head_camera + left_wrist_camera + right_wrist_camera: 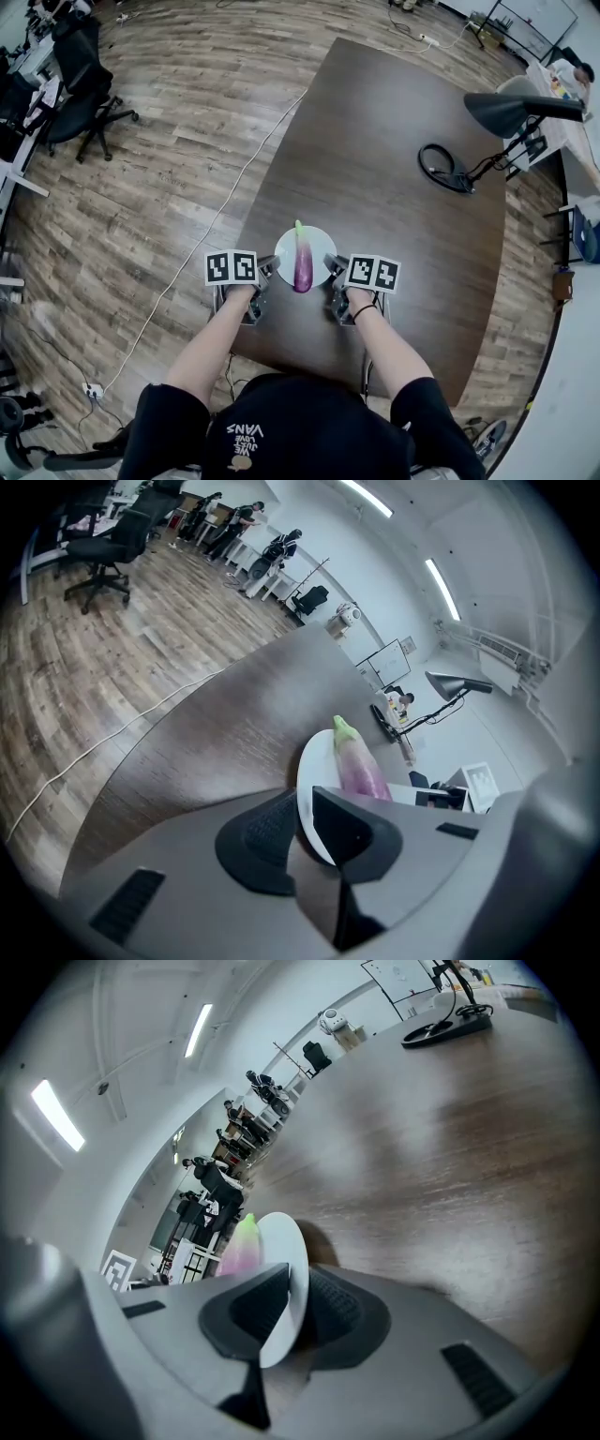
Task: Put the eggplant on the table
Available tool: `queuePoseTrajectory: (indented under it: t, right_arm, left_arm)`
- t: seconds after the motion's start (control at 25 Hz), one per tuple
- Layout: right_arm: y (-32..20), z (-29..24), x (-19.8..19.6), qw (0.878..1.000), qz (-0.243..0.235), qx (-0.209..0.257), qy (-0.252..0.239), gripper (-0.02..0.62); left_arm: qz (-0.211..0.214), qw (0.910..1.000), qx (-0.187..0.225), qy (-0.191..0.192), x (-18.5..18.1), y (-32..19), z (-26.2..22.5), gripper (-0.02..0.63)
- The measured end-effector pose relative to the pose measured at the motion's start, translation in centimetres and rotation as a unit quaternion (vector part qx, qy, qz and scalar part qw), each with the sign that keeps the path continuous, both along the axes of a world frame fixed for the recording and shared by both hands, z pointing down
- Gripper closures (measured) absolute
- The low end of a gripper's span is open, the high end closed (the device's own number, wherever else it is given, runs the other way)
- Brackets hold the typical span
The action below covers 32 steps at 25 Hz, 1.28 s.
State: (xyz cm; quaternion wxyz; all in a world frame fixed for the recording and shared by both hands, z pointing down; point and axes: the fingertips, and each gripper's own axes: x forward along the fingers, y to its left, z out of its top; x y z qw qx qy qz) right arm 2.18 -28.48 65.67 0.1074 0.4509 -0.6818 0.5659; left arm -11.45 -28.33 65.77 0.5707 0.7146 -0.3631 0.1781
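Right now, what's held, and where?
The white plate, by its rim: left gripper on the left edge, right gripper on the right edge. The eggplant lies on it.

Open-plan office: swivel chairs point(80, 75), desk lamp point(504, 112), long table point(394, 131).

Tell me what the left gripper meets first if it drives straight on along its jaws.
The left gripper is already shut on the white plate at its rim; pushed further, one jaw would probably meet the eggplant lying on that plate.
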Motion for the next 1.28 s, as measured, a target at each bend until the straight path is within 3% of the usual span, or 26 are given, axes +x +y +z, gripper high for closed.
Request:
queuePoseTrajectory:
  t: [1.28]
  right_arm:
    - [1.3, -0.5, 1.3, 0.999, -0.021, 0.0, 0.035, 0.488]
  left_arm:
    - [-0.023, 0.9996, -0.001, 0.012, -0.7, 0.7, -0.2, 0.548]
